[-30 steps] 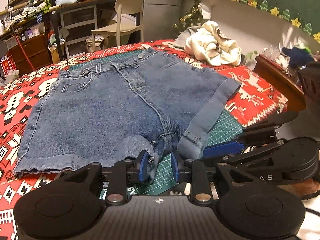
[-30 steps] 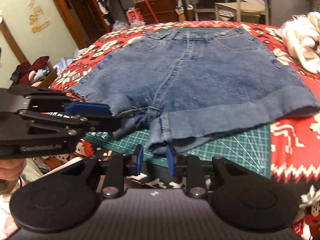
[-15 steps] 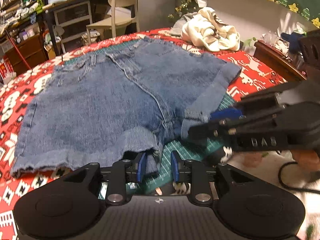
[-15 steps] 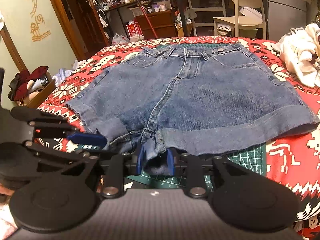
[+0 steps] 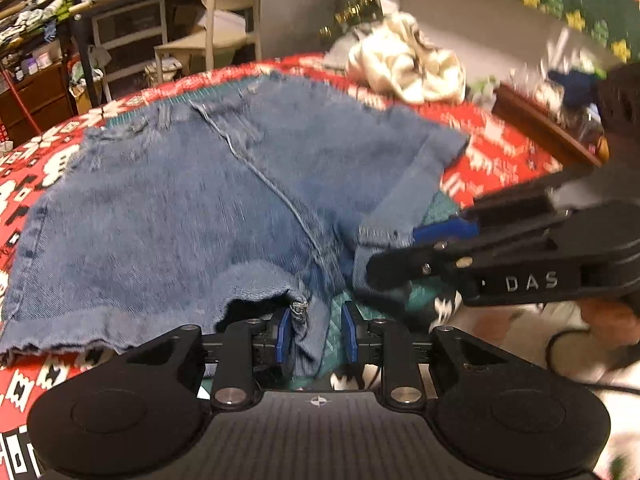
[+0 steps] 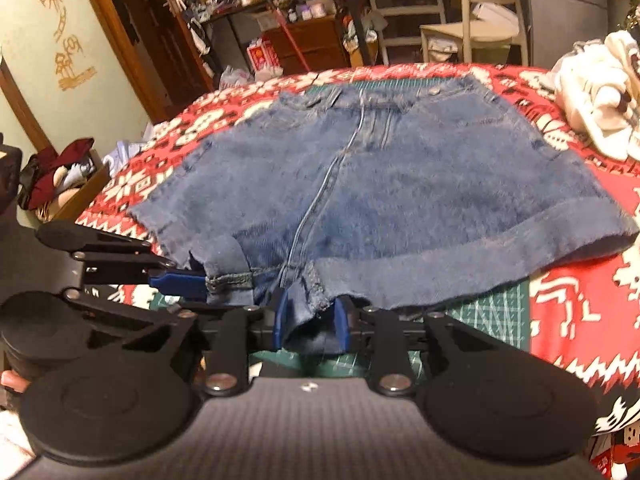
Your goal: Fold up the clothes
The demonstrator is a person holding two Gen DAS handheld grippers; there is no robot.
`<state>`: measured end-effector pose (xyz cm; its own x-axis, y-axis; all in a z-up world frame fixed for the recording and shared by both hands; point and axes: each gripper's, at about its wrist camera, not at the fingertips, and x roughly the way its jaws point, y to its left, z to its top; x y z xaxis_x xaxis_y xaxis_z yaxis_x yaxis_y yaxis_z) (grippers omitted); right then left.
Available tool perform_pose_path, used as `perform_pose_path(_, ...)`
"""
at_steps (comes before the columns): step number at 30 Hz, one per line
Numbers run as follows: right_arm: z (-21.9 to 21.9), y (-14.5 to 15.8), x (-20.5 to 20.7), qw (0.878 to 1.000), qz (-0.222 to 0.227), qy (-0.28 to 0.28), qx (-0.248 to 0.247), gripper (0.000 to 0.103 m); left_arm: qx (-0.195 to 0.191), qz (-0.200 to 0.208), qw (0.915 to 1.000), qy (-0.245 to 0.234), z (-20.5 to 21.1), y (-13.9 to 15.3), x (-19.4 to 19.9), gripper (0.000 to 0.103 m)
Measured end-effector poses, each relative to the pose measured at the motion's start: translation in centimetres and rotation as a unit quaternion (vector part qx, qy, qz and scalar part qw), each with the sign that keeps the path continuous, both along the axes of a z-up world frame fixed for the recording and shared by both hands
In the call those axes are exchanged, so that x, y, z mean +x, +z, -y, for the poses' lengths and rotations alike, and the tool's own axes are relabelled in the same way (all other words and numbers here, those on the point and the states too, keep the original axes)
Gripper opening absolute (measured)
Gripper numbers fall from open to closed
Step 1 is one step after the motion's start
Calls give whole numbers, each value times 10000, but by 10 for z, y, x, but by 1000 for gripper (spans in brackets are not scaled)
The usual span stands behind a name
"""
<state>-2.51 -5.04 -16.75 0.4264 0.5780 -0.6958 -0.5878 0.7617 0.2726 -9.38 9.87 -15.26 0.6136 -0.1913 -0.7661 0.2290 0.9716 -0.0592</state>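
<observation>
Blue denim shorts [image 5: 180,208] [image 6: 400,184] lie flat on a red patterned blanket, waistband far, leg hems near me. My left gripper [image 5: 316,336] sits at the inner hem of the left leg, beside the crotch. Its jaws are closing; a fold of denim hangs against the left pad, with green mat showing before the right pad. My right gripper [image 6: 310,322] is at the inner hem of the right leg, its jaws closing with denim filling the gap between the pads. Each gripper's blue finger [image 5: 440,232] [image 6: 180,280] shows in the other's view, at the hem.
A green cutting mat [image 6: 488,308] lies under the shorts on the blanket [image 6: 580,300]. A crumpled white garment [image 5: 404,68] [image 6: 600,92] sits at the far right. Beyond the bed are a chair [image 5: 224,20], cluttered desks and an open wooden box [image 6: 60,184].
Both grippers have pushed forward onto the near hems beside the crotch. The right gripper, below the hem a second ago, now has denim between its pads. Both jaws have narrowed.
</observation>
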Motion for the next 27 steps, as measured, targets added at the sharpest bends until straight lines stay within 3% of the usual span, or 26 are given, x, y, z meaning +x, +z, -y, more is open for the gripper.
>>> perform_pose_path(2, -1, 1, -2, 10000, 17, 64, -35, 12, 104, 5, 9999, 6, 3, 1, -2, 6)
perform_pose_path(6, 1, 9, -10, 9996, 110, 247, -73, 10, -203, 202, 9996, -13, 4, 16, -10, 6)
perform_pose_path(7, 3, 12, -12, 9994, 132, 313, -66, 2, -287, 256, 9993, -22, 4, 20, -12, 6)
perform_pose_path(9, 5, 13, -14, 9991, 77, 404, -42, 2, -380, 203, 9991, -47, 5, 19, -11, 6)
perform_pose_path(17, -2, -5, -15, 9986, -212, 416, -233, 2, -198, -8, 9995, -231, 22, 2, -10, 3)
perform_pose_path(22, 0, -8, -13, 9979, -374, 442, -273, 2, -186, -95, 9995, -227, 22, 0, -10, 5)
perform_pose_path(27, 7, -3, -19, 9981, -285, 467, -296, 12, -115, 26, 9998, -186, 20, 10, -19, 18)
